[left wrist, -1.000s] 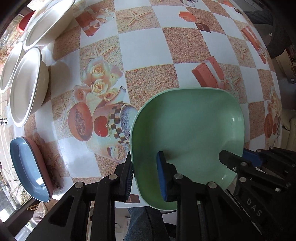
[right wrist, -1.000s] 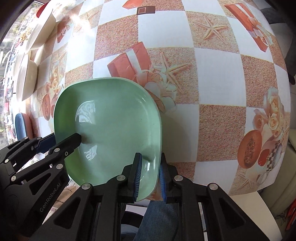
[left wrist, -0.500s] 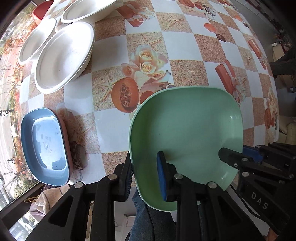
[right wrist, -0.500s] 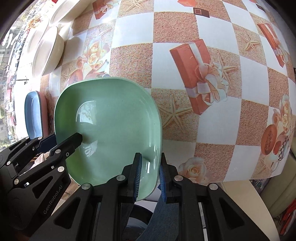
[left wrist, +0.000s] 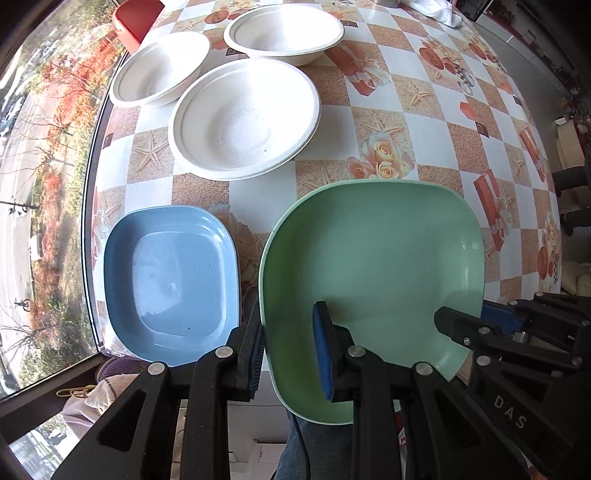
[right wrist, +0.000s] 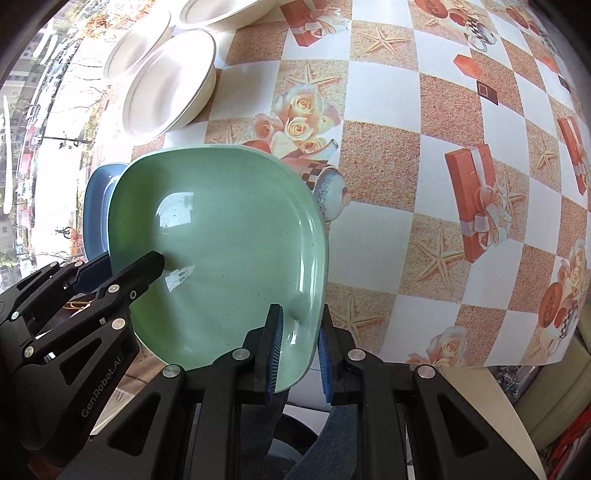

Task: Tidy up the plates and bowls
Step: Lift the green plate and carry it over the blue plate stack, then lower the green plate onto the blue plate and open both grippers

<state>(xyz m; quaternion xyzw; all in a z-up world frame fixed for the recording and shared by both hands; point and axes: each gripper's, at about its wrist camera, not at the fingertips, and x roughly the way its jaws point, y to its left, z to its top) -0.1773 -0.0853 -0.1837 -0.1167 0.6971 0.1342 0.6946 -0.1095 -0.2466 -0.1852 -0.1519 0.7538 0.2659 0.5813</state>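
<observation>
A green square plate (left wrist: pixel 373 266) is held in the air above the table's near edge. My left gripper (left wrist: pixel 290 354) is shut on its left rim and my right gripper (right wrist: pixel 299 360) is shut on its right rim; the plate also shows in the right wrist view (right wrist: pixel 229 236). A blue square plate (left wrist: pixel 170 280) lies on the table just left of the green one, partly hidden behind it in the right wrist view (right wrist: pixel 94 206). Three white bowls (left wrist: pixel 243 118) stand beyond it.
The table has a checkered cloth with roses and starfish (right wrist: pixel 424 166). A window (left wrist: pixel 33 192) runs along the table's left edge. A red chair (left wrist: pixel 138 16) stands at the far left corner. The table's near edge (right wrist: pixel 480 363) drops off below the grippers.
Both grippers have carried the green plate to the left, towards the blue plate and the white bowls. Their hold on the plate is unchanged.
</observation>
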